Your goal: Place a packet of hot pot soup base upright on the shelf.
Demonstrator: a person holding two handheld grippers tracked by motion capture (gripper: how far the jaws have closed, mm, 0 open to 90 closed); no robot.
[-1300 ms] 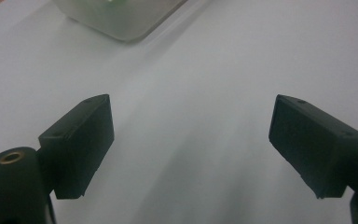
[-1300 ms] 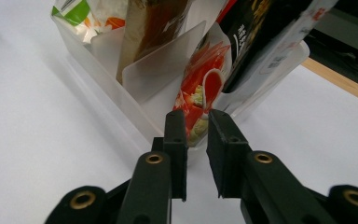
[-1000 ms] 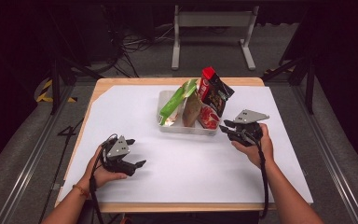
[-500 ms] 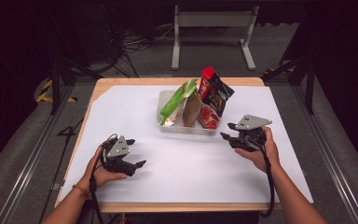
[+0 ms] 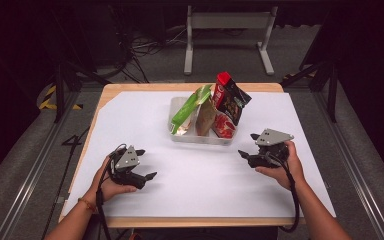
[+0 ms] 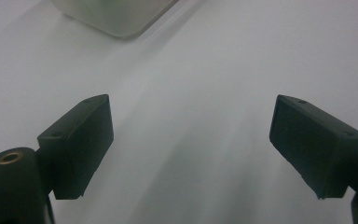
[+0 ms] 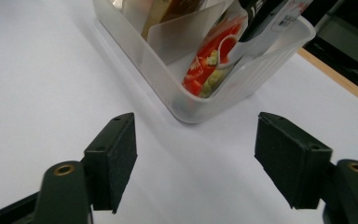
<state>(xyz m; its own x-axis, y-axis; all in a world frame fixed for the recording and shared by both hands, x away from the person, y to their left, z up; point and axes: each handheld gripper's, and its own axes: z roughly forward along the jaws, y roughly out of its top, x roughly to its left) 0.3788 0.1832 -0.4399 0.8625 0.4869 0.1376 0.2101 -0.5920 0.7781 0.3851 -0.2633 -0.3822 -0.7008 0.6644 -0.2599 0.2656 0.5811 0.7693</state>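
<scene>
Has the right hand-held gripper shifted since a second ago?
Yes. The right hand-held gripper has drawn back slightly from the clear bin, toward the table's near edge, its jaws just opening with nothing between them.

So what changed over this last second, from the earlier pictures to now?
The right gripper drew back a little from the clear bin, toward the person; its jaws have just been opening, with nothing between them. The left gripper stayed resting open on the white sheet. The snack packets stand in the bin as before.
</scene>
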